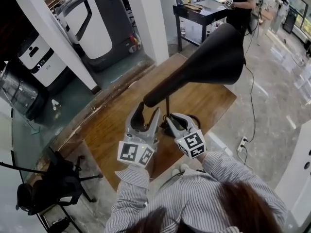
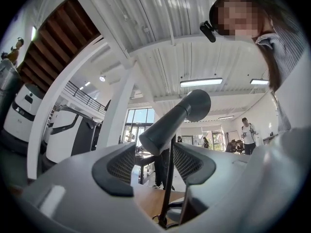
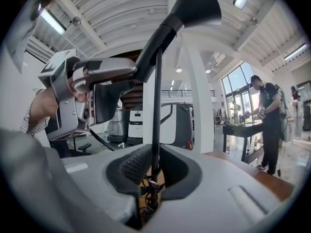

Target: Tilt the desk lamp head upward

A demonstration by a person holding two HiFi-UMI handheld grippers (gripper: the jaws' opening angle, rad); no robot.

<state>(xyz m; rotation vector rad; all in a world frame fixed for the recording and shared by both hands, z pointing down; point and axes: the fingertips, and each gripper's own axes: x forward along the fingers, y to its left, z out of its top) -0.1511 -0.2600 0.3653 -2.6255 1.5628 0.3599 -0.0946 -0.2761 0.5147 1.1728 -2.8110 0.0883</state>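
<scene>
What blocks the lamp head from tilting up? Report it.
Nothing visible. The lamp head has its narrow rear end between the left tool's open jaws, the right tool is closed on the stem, and only open air lies above the head's wide end.

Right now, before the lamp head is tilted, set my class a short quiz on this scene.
1. Multiple choice: what stands between the jaws of the left hand-held gripper? A the lamp's base; B the narrow rear end of the lamp head; C a cable.
2. True or false: the right hand-held gripper is closed on the wide rim of the lamp head.
3. Fill in: the table is made of ___.

Key
1. B.
2. False: it is closed on the thin stem.
3. Wood.
</scene>
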